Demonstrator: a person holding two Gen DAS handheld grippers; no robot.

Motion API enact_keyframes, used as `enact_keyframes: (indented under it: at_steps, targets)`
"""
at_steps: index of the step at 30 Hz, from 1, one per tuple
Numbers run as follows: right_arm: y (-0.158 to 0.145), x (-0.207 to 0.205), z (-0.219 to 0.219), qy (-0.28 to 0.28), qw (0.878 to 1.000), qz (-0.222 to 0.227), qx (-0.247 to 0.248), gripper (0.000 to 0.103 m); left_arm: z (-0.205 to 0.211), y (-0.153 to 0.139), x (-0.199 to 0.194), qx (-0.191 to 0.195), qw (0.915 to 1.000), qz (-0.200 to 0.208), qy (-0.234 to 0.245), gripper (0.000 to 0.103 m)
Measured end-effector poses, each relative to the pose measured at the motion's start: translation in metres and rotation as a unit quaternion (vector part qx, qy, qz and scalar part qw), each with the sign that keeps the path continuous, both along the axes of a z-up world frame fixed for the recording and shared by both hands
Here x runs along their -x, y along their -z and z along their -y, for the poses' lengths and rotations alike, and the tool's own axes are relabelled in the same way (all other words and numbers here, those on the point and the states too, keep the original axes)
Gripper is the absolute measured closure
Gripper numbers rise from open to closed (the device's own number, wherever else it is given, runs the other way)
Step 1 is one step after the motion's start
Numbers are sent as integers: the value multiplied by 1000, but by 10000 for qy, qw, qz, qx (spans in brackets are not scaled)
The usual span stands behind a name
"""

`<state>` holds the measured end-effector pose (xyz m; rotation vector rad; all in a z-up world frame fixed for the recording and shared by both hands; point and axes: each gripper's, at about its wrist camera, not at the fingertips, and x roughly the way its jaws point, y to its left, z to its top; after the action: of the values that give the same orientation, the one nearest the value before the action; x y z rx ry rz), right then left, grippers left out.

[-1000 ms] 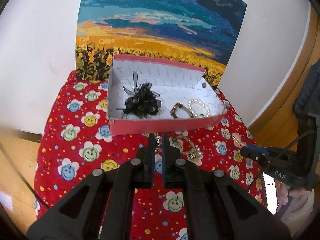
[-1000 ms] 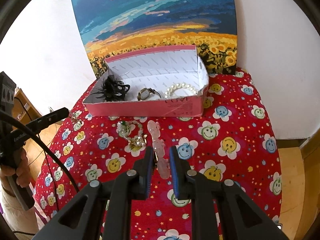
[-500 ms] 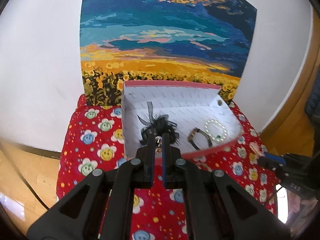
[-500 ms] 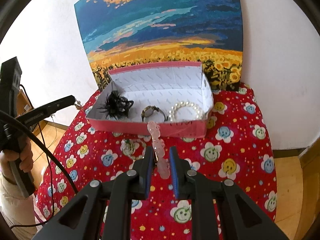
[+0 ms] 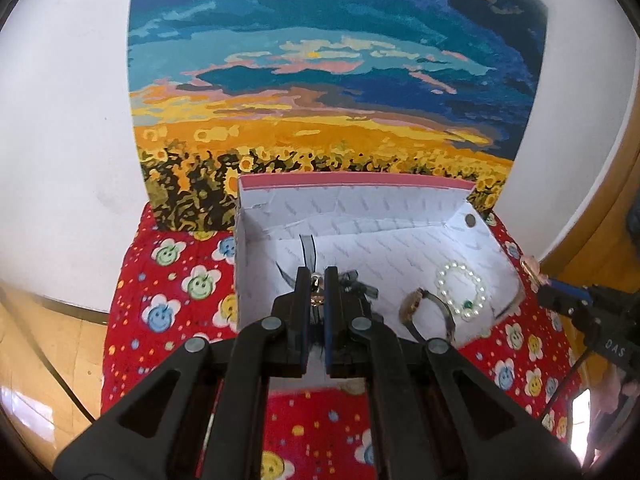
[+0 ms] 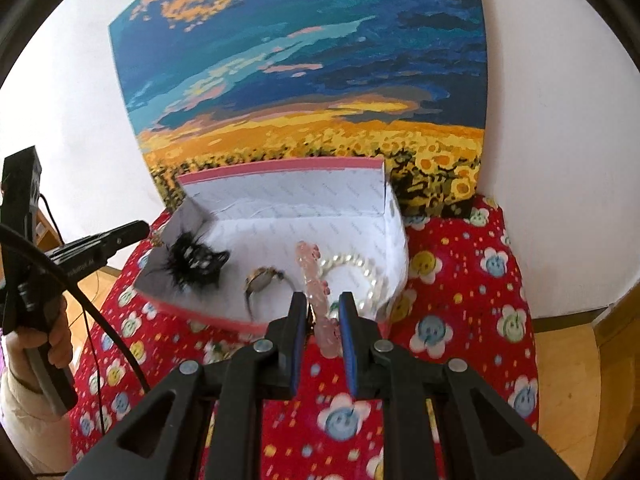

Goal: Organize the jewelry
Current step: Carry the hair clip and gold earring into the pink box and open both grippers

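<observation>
Both tools have carried their loads forward from over the red smiley cloth to the pink box, which now looms closer in each view. Much is hard to read: the left tool covers most of the black feather piece from its own camera, and the box's front wall is hidden behind its fingers. What it pinches is tiny, a small metal piece, possibly an earring; its jaws are fully closed on it, above the box floor's left half. The right tool stands nearly closed, gripping a pink beaded clip that sticks out toward 12 o'clock over the box's front rim. Inside the box, the watch lies at 8 o'clock from the pearl bracelet, just beside it. A hand at 9 o'clock in the right view holds the left tool's handle, its sleeve cut off by the frame edge.
</observation>
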<state>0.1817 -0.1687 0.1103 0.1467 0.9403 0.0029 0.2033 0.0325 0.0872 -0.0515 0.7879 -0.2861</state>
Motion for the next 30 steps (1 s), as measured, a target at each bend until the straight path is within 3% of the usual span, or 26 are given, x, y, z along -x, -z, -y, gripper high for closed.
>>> enact_keyframes:
  at_steps: [13, 24, 26, 28, 30]
  targets:
    - [49, -77, 20, 167, 9993, -323, 71, 85, 14, 39, -49, -153, 9993, -332, 4, 103]
    - [75, -102, 30, 298, 9986, -437, 1, 85, 17, 50, -62, -140, 9992, -383, 2, 103]
    - [75, -101, 32, 301, 9987, -402, -35, 85, 19, 49, -61, -165, 9991, -387, 19, 96]
    - [73, -101, 31, 297, 9988, -372, -76, 85, 21, 49, -61, -167, 9991, -389, 11, 75]
    - [68, -97, 32, 299, 9989, -340, -122, 83, 21, 45, -57, -167, 9993, -321, -10, 67]
